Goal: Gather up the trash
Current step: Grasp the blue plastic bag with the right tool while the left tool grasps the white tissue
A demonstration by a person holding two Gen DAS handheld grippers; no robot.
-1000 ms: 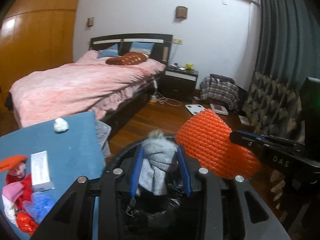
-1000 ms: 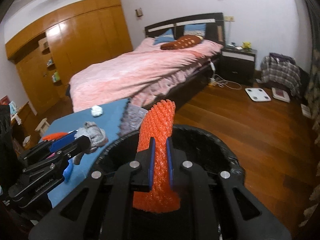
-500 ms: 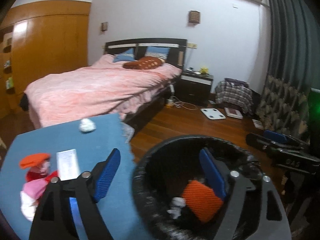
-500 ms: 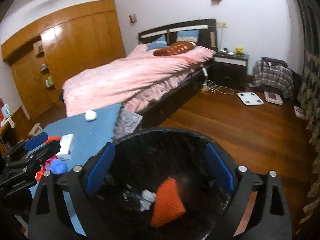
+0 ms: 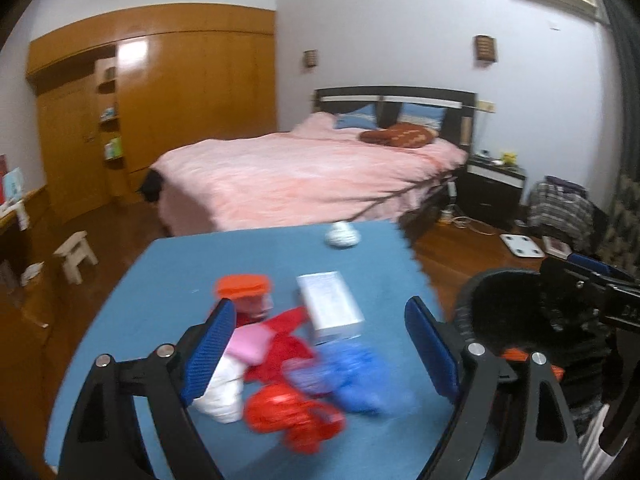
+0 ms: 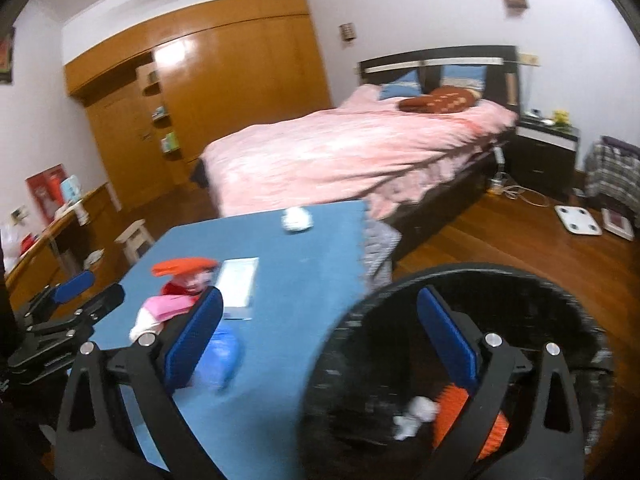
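Hovering above the blue tabletop (image 5: 168, 280), the left tool (image 5: 316, 348) had its jaws spread wide and gripped nothing, and the heap of trash lay straight ahead of it and just below, framed between the two blue pads. That heap held a red crumpled wrapper (image 5: 294, 416), a blue plastic wad (image 5: 352, 376), a pink and white bundle (image 5: 240, 356) and an orange-capped piece (image 5: 242, 286), with a white box (image 5: 330, 306) just beyond, its long axis running away from the tool. A crumpled white tissue (image 5: 341, 236) sat well apart at the far edge. The right tool (image 6: 320, 344) was equally wide and empty, poised over the black trash bin (image 6: 500, 276), where an orange net piece (image 6: 454, 404) and white scraps already lay; the heap was off to its left. By this layout the left tool seemed the nearer one for the next pick.
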